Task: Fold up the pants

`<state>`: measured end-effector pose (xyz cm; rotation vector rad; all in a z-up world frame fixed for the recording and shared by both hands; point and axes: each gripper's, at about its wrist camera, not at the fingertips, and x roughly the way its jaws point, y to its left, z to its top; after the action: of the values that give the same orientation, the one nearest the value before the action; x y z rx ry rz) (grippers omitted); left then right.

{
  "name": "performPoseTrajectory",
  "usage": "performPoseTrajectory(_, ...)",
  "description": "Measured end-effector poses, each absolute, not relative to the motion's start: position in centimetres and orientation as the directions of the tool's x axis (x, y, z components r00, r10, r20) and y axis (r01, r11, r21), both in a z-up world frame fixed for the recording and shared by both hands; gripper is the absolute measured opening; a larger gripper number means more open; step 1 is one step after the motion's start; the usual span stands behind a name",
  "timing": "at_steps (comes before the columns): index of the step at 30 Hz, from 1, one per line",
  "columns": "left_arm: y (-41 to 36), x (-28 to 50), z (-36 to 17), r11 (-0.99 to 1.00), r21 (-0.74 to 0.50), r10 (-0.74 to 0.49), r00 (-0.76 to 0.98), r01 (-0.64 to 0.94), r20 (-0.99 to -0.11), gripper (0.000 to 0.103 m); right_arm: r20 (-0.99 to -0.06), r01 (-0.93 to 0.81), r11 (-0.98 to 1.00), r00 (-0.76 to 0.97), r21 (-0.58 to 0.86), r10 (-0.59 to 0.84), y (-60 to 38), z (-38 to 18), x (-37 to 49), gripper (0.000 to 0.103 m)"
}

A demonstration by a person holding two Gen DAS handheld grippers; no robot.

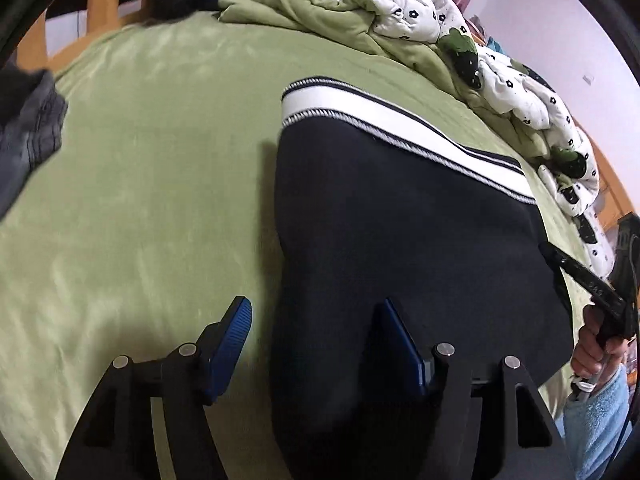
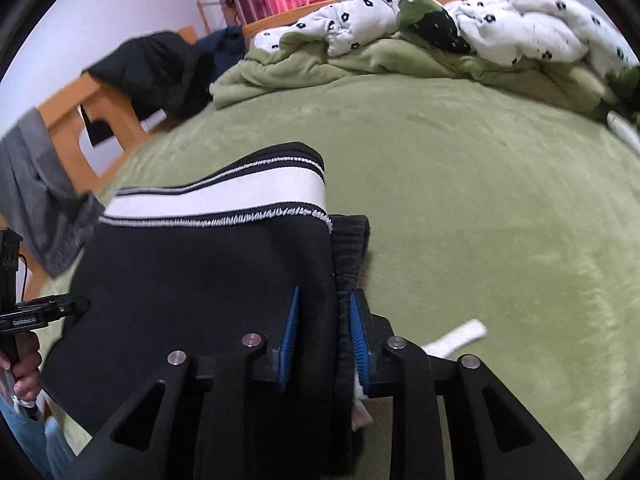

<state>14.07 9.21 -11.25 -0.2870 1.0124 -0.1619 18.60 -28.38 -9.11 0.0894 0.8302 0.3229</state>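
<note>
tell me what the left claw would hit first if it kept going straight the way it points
Probably the black pants: the open left claw straddles their near left edge, green bedcover under its left finger. Depth is uncertain.

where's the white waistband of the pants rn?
The white waistband is at the far end of the dark pants, flat on the green bed cover. It shows right of centre in the left wrist view, left of centre in the right, short of the flowered quilt.
</note>
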Motion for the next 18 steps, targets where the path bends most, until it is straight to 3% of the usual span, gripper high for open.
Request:
performPoseTrajectory(3,9.8,12.8,-11.2,0.947,-0.322,-0.268,0.527,-0.01,-0.806,0.066,-0.719,-0.252,0.951,0.626,0.178,0.301,-28.9,-7.1,17.4,0.036)
performPoseTrajectory(7,10.9,10.3,-11.2,0.936,-0.351,-0.281,0.538,-0.03,-0.795,0.067,-0.652,-0.258,0.941,0.679,0.218,0.337,-30.1,-4.9,15.7,0.045)
performPoseTrajectory(14,12.7,8.7,-10.8,0.944,-0.328,-0.259,0.538,-0.034,-0.802,0.067,-0.634,-0.26,0.951,0.71,0.168,0.306,-28.3,-5.0,20.2,0.045)
performPoseTrajectory(18,13.3,8.5,-10.5,0.951,-0.307,-0.234,0.547,-0.045,-0.804,0.067,-0.7,-0.307,0.929,0.617,0.208,0.361,-26.1,-7.0,24.1,0.045)
